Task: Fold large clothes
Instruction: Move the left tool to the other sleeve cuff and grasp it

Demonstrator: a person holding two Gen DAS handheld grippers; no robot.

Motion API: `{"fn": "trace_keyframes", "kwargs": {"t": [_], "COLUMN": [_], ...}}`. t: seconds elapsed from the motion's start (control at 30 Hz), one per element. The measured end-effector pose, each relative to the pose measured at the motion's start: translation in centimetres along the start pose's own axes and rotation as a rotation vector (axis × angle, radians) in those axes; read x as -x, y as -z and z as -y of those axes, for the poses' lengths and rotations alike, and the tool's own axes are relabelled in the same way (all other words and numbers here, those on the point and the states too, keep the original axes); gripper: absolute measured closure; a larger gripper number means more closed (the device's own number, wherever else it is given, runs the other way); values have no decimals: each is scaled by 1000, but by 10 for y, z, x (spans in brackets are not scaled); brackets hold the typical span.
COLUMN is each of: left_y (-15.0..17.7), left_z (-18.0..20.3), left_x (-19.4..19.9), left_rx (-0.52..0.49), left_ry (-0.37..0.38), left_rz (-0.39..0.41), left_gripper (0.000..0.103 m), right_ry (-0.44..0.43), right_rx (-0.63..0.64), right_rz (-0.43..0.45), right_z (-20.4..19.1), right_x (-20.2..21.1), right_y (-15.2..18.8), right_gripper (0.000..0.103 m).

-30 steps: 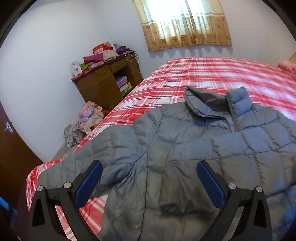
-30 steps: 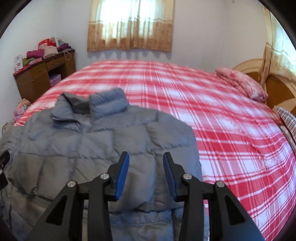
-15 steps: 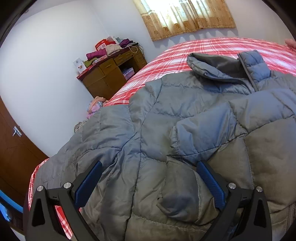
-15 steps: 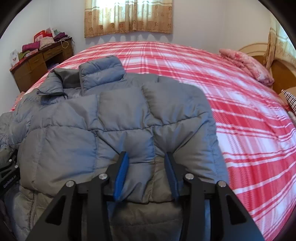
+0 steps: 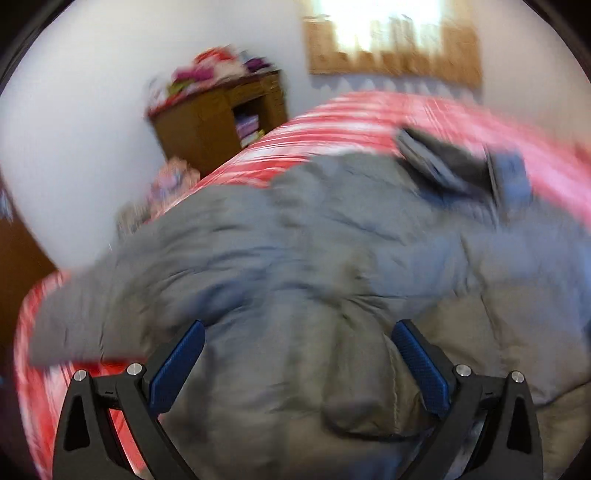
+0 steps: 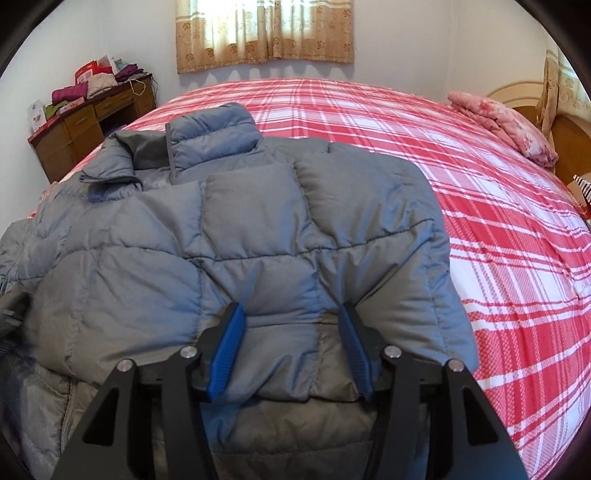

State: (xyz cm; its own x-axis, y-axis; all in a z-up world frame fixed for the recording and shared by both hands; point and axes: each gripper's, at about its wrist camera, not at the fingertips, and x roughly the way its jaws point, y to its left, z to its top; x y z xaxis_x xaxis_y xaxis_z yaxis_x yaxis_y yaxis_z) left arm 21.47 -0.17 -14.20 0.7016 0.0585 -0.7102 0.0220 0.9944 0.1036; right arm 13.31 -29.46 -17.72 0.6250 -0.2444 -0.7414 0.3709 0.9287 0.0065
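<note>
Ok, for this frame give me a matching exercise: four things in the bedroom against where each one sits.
Things:
1. grey puffer jacket
2. pink pillow
3. wooden desk
4. curtain

Places:
A. by the headboard, at the bed's right
B. on the far wall
C. spread on the near part of the plaid bed
D. against the left wall, piled with clothes

Pairs: 1-C, 2-A, 3-D, 4-B

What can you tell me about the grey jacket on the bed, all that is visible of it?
The grey jacket is a quilted, puffy coat of smooth, slightly shiny fabric with a stand-up collar and a zip. It lies spread on the red plaid bed, collar toward the far window, one side folded over its front. The right gripper has just been opening, folded fabric between its blue pads. The open left gripper hovers over another part.
</note>
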Motion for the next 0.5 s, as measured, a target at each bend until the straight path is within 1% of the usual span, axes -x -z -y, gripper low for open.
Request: {"fn": "trace_keyframes", "kwargs": {"t": [0.03, 0.07, 0.1, 0.2, 0.23, 0.3, 0.37, 0.4, 0.43, 0.5], "left_y": [-3, -4, -7, -7, -6, -1, 5, 7, 8, 10], "left_z": [-26, -39, -64, -115, -135, -180, -208, -223, -231, -250], "left_x": [10, 15, 23, 32, 31, 21, 12, 6, 1, -8], "left_rx": [63, 86, 116, 166, 197, 299, 381, 413, 423, 446], "left_ry": [3, -20, -76, -175, -208, -275, -326, -372, -406, -499], "left_rz": [10, 20, 41, 65, 58, 5, -22, -34, -46, -78], "left_gripper": [1, 1, 1, 1, 1, 1, 1, 1, 1, 1], "right_ry": [-3, -5, -3, 22, 29, 38, 38, 36, 35, 37], "right_rx": [0, 2, 8, 31, 36, 41, 40, 39, 39, 40], "right_rz": [1, 1, 0, -2, -1, 1, 2, 2, 1, 1], "right_z": [0, 0, -1, -7, -8, -9, -8, -8, -8, -8], "right_x": [0, 0, 0, -1, -1, 0, 0, 0, 0, 0], "right_y": [0, 1, 1, 1, 1, 2, 2, 2, 2, 2], "right_gripper": [43, 40, 39, 35, 35, 34, 34, 34, 34, 34]}}
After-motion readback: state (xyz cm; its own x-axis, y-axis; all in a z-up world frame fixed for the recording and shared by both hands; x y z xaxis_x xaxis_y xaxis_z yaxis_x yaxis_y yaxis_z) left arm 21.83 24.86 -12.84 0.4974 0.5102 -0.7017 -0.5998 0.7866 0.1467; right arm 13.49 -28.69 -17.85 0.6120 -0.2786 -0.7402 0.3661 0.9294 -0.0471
